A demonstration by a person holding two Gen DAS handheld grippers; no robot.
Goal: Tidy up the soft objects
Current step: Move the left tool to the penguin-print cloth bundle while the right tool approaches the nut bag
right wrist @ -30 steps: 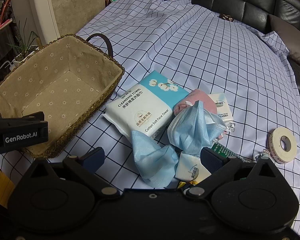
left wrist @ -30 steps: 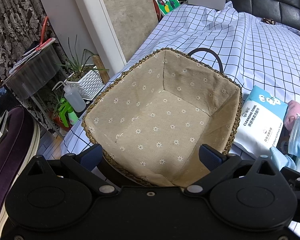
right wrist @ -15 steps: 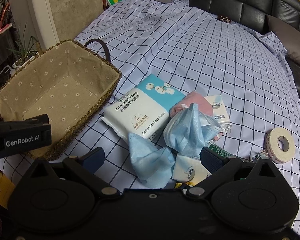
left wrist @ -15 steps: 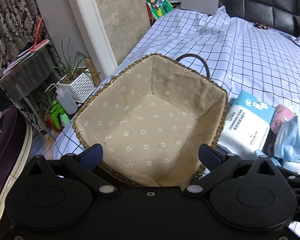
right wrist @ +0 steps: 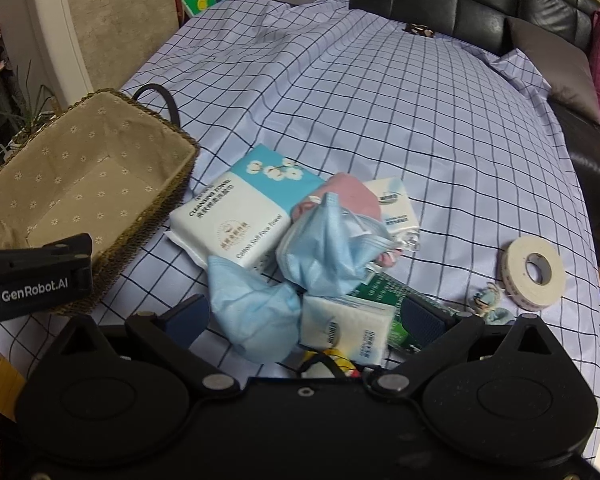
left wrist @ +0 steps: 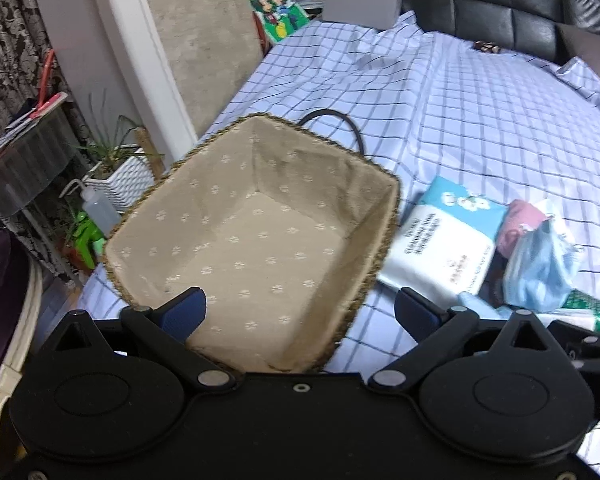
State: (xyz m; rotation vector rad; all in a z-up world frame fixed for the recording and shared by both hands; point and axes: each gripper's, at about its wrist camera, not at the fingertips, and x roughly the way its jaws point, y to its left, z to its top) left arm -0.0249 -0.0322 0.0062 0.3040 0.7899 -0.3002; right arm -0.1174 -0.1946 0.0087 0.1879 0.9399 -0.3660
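Both grippers spread wide, nothing held. Right gripper (right wrist: 306, 320) hangs over the near edge of the soft pile: small tissue pack (right wrist: 346, 332), blue masks (right wrist: 332, 248), then towel pack (right wrist: 240, 216). Left gripper (left wrist: 300, 312) hangs over basket (left wrist: 384, 240), just left of the pile. Tape roll (right wrist: 532, 272) right of pile, apart.

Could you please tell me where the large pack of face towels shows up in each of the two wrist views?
Left wrist: the towel pack lies right of centre, just right of the basket.
Right wrist: the towel pack lies at centre, right of the basket, partly under the blue masks.
Shared landmark: the basket's dark handle.
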